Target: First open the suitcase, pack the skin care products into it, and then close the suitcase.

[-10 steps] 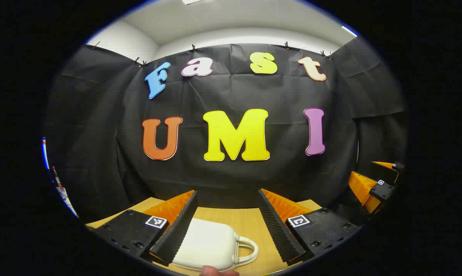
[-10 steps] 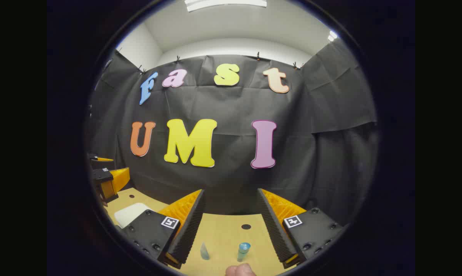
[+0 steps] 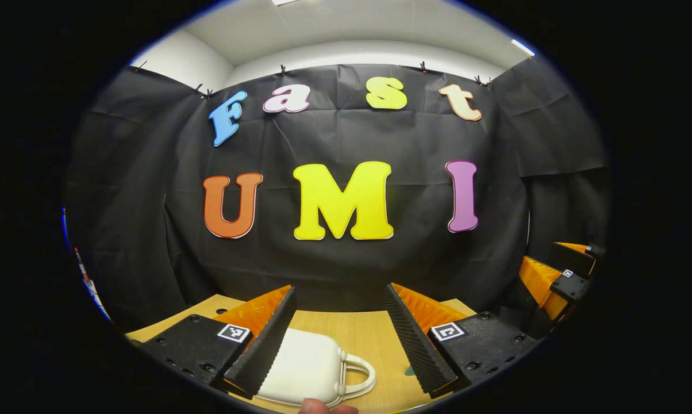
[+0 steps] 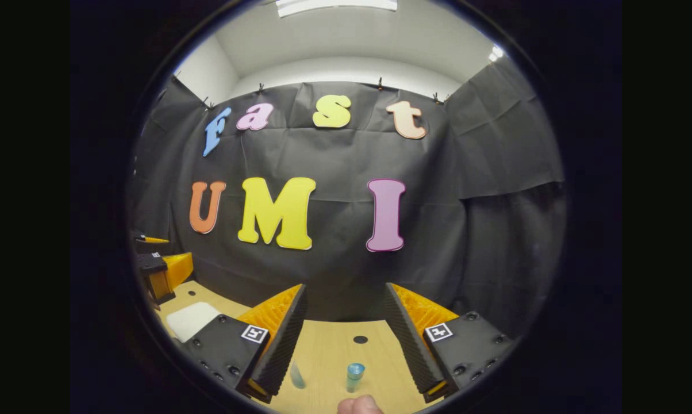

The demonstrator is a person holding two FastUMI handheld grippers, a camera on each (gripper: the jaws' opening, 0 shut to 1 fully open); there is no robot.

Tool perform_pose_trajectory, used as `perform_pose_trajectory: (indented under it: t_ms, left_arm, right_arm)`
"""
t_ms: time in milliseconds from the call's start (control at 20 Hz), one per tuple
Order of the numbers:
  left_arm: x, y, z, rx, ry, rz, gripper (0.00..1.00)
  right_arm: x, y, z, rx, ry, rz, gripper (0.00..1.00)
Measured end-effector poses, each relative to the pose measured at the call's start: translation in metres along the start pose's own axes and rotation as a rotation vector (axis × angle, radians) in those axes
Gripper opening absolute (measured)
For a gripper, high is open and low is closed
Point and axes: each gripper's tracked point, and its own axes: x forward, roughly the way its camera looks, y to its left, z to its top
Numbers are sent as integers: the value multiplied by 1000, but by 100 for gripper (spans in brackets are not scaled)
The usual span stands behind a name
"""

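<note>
Left gripper view, near field: my left gripper holds its fingers wide apart, with nothing between them pressed; the white suitcase lies flat and closed on the counter, low and slightly left of the gap, partly behind the left-hand finger; its handle points to the right, so I judge its long axis runs roughly across my line of approach. Right gripper view, near field: my right gripper also has its fingers apart; two skin care products stand on the counter just ahead, a small blue-capped bottle and a paler tube, well clear of the suitcase. Judgement: the left gripper is nearer the suitcase, the right nearer the products; the suitcase's contents cannot be told while the lid is down.
</note>
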Motion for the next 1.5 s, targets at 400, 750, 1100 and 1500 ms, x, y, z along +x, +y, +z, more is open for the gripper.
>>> perform_pose_trajectory:
  t_ms: [400, 750, 1100, 1500]
  left_arm:
    - [-5, -8, -17, 22, 44, -4, 98]
    - [-2, -33, -78, 181, 157, -38, 99]
    - [5, -54, -196, 560, 363, -102, 97]
    - [19, -40, -284, 934, 498, -135, 95]
  right_arm:
    - [1, -1, -9, -8, 20, 19, 80]
    - [4, -27, -36, -56, 62, 22, 80]
    - [9, -76, -76, -120, 131, 5, 80]
    - [12, -108, -86, -111, 148, -63, 80]
